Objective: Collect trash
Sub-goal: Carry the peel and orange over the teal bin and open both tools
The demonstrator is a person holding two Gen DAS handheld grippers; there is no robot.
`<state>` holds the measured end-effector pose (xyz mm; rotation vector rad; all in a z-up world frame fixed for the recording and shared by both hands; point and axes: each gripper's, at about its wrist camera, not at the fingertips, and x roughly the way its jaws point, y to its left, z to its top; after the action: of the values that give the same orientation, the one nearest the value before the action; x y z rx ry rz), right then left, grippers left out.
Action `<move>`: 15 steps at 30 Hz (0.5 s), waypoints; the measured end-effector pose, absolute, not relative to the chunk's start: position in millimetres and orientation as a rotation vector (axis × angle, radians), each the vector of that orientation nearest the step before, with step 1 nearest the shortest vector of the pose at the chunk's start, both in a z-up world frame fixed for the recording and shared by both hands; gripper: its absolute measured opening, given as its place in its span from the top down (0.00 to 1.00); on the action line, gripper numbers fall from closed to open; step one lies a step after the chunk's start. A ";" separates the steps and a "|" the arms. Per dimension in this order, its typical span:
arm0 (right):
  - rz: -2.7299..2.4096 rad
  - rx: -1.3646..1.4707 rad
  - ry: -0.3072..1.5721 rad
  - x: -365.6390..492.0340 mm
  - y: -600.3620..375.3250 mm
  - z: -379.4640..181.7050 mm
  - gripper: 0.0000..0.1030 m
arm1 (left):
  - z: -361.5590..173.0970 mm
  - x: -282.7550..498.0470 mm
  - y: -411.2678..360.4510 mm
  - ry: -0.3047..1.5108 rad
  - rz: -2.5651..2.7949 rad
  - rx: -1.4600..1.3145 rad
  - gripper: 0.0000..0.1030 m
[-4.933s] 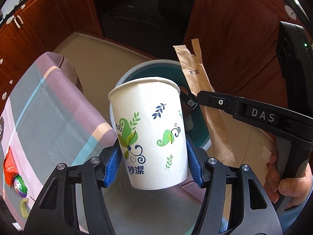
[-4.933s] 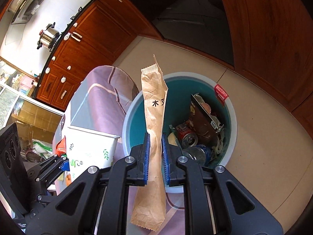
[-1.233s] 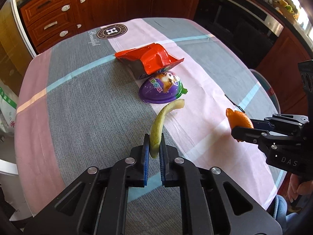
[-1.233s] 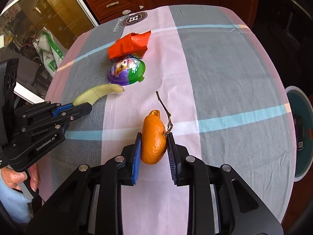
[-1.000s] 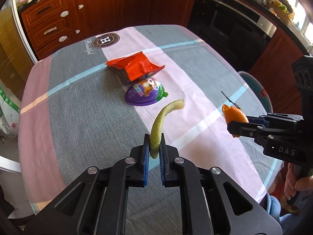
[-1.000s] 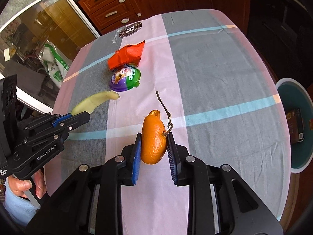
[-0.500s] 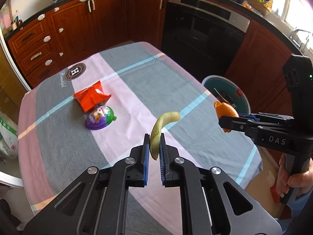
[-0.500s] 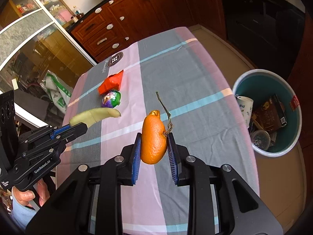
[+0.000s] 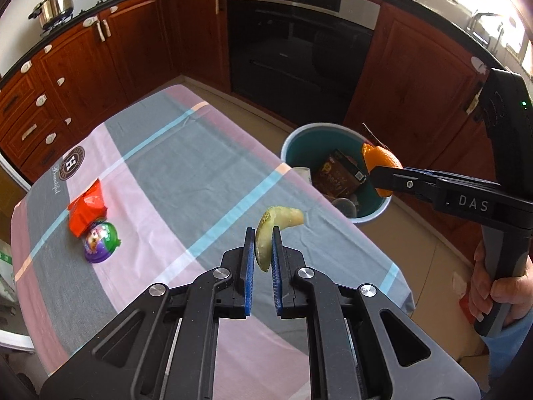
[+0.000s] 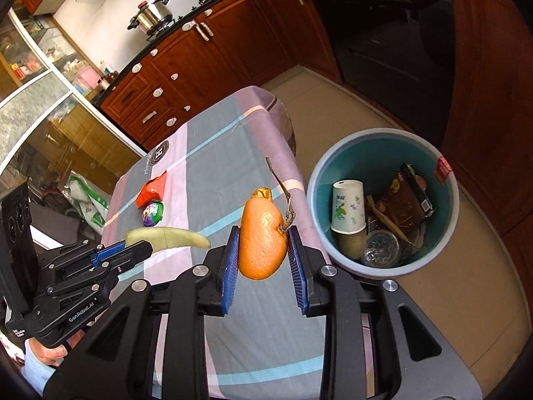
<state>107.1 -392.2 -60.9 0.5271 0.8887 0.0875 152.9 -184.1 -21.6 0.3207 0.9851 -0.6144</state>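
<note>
My left gripper [image 9: 263,233] is shut on a pale green curved peel [image 9: 276,223], held in the air above the checked tablecloth [image 9: 186,153]. My right gripper [image 10: 263,230] holds an orange with a dry twig [image 10: 261,240] between its blue pads, and its jaws are opening. It hangs near the table's edge beside the teal trash bin [image 10: 383,132]. In the left wrist view the orange [image 9: 379,158] and the right gripper [image 9: 376,173] appear in front of the bin [image 9: 289,143]. The left gripper [image 10: 146,250] with the peel [image 10: 173,237] shows at the lower left of the right wrist view.
A red wrapper [image 9: 87,211] and a purple egg-shaped package [image 9: 100,246] lie on the far side of the table. The bin on the floor holds a paper cup [image 10: 346,211], a brown packet and cans. Wooden cabinets and a dark oven stand behind.
Both grippers have lifted off the table with the peel and the orange and swung toward the bin, which has come fully into both views. The wrapper and purple package stayed put.
</note>
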 end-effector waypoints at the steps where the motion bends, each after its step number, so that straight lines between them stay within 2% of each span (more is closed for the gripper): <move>1: 0.076 0.536 0.886 106.8 -399.3 -61.8 0.72 | -22.7 153.1 -192.3 0.987 -0.625 0.328 0.90; 15: -0.052 0.629 0.937 107.4 -472.5 -102.6 0.70 | -60.9 168.9 -296.6 1.052 -0.761 0.438 0.90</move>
<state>107.4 -472.5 -102.6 0.6291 0.9374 -0.0521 168.9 -296.6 -60.9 0.4375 1.0521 -0.7614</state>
